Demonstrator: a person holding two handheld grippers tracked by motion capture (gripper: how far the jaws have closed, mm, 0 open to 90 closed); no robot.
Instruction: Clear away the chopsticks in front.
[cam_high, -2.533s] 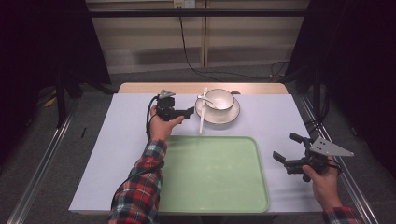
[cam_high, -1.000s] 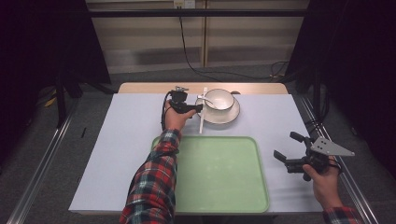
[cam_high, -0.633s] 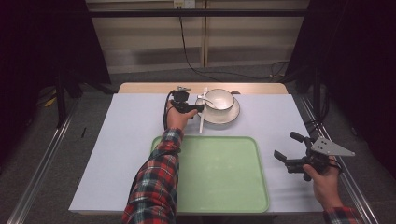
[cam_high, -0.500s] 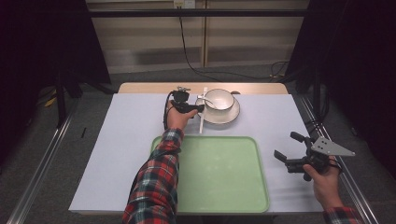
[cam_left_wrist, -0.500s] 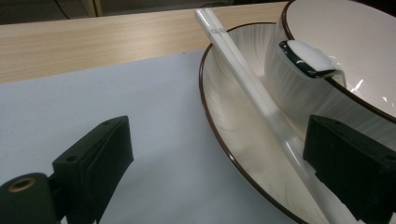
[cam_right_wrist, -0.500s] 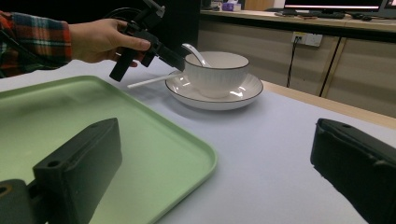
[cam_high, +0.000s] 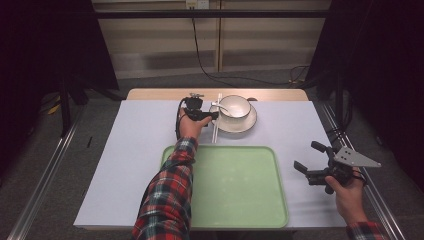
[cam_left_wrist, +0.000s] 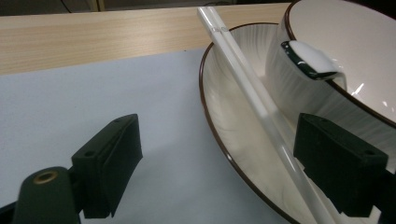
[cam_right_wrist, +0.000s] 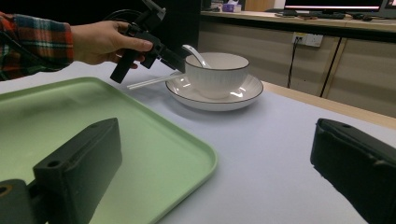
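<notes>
Your left tongs (cam_high: 212, 115) sit at the worktop's (cam_high: 125, 165) 12 o'clock edge. Their jaws stand spread and have just been closing, with the white chopsticks (cam_left_wrist: 254, 105) between them but not yet pinched. The chopsticks lean on the 9 o'clock rim of the saucer (cam_high: 250, 122), which carries the bowl (cam_high: 235, 107) and its spoon (cam_right_wrist: 194, 53). The green tray (cam_high: 235, 190) lies at 6 o'clock, with nothing on it. Your right tongs (cam_high: 306, 159) hover at 4 o'clock, jaws spread, holding nothing. Judged progress: the approach is done; the pinch, the lift and any transfer remain.
</notes>
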